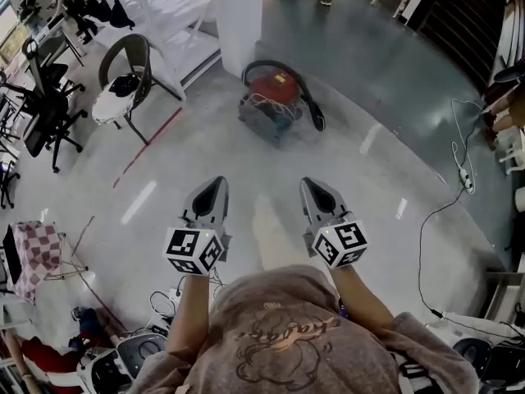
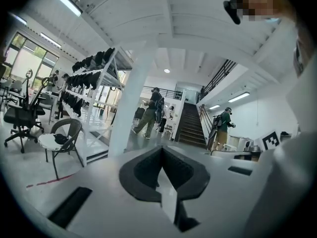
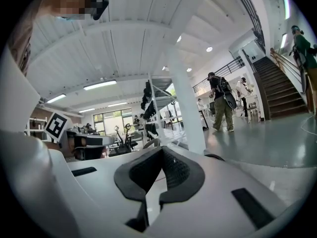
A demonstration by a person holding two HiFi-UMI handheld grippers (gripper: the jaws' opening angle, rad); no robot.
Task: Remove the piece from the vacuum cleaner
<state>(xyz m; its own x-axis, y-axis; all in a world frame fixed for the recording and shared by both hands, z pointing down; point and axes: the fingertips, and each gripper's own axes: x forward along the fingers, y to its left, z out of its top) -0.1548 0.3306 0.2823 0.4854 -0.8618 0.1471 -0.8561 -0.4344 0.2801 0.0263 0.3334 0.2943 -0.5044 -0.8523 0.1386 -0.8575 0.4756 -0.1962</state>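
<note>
The vacuum cleaner (image 1: 274,98) sat on the pale, glossy floor (image 1: 385,187) ahead of the person, well apart from both grippers and just in front of a white pillar (image 1: 238,11). It was a squat canister with a red top and a grey-blue lower body, and pale cord or wire lay draped over the front of it. A black hose (image 1: 310,97) arched from behind the red top round its right side and ended in a dark tip on the floor. Which piece comes off could not be made out from this distance; the hose was possibly it.

The left gripper (image 1: 216,187) and the right gripper (image 1: 312,189) were held side by side at waist height, both pointing toward the cleaner, with bare floor between them. In the left gripper view the 2 dark ribbed pads (image 2: 178,170) met at their tips with nothing between them. The right gripper view showed the same: pads (image 3: 181,175) pressed together, empty.

A wicker chair (image 1: 125,76) stood to the left of the cleaner.
</note>
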